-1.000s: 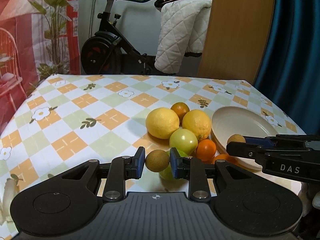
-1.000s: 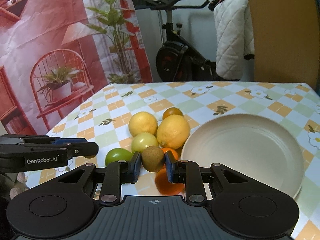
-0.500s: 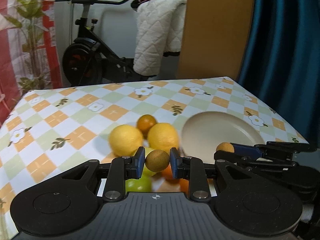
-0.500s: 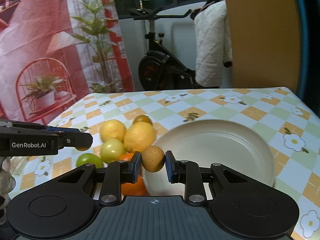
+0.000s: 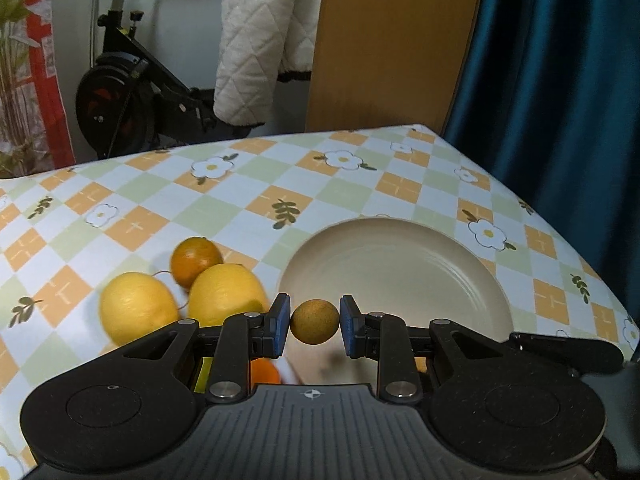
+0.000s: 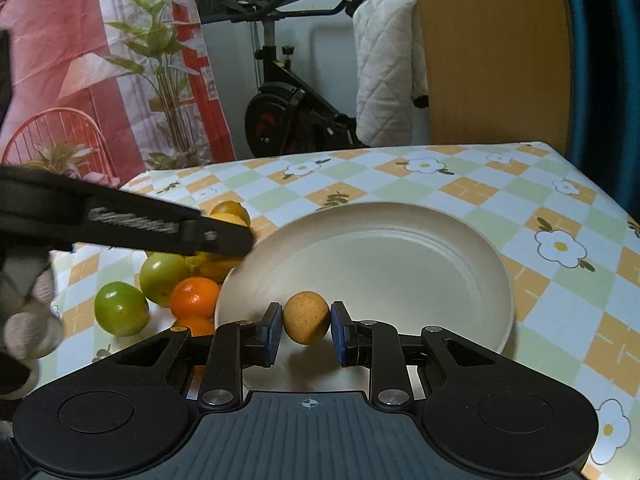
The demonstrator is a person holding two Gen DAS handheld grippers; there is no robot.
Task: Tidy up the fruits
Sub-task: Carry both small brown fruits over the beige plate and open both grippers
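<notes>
Both grippers are clamped on small round brown fruits: the left gripper (image 5: pixel 315 327) pinches a brown-green fruit (image 5: pixel 314 321) over the near rim of the cream plate (image 5: pixel 440 264), and the right gripper (image 6: pixel 304 328) squeezes a tan fruit (image 6: pixel 306 317) above the same plate's near edge. Just left of the plate, on the checked floral tablecloth (image 6: pixel 460 192), lie a green lime (image 6: pixel 121 309), a pale green fruit (image 6: pixel 164 278) and an orange (image 6: pixel 195 297), then two lemons (image 5: pixel 138 312) with a darker orange (image 5: pixel 196 261) behind them. Beyond the table stand an exercise bike (image 6: pixel 288 112) and what seems, through the blur, a white quilted cover (image 5: pixel 264 40).
</notes>
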